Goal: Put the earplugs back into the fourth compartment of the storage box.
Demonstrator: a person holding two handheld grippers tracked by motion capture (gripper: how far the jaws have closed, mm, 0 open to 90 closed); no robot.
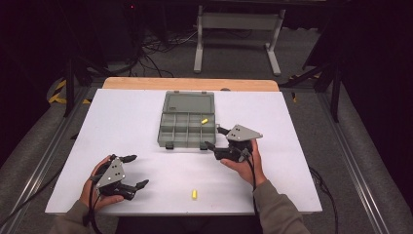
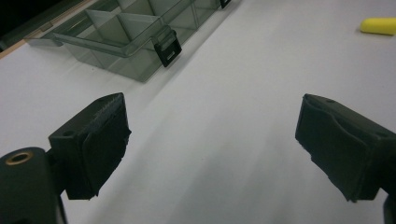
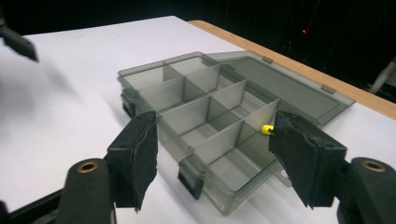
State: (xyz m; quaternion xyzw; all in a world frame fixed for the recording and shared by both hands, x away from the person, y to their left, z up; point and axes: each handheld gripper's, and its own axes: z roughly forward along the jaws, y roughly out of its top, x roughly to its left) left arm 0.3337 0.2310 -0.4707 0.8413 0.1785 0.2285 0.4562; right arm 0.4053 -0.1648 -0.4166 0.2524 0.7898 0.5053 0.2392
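Right tongs (image 1: 215, 138) open, empty, beside box (image 1: 187, 120) holding yellow plug (image 1: 204, 121). Left tongs (image 1: 135, 171) open, second plug (image 1: 194, 194) nearby on table (image 1: 122, 122).

Room dim, surroundings nearly black. White rectangular table top (image 1: 146, 122) lit from above, bright, mild glare in high view. Soft shadows under translucent grey plastic compartment box (image 1: 187, 126). Gripper views bluish; near black jaws soft, out of focus. High view grainy, low detail.

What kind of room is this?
Probably a lab set up for recording: a white table in a dark room, loose cables on the floor, and a person holding a tool in each hand.
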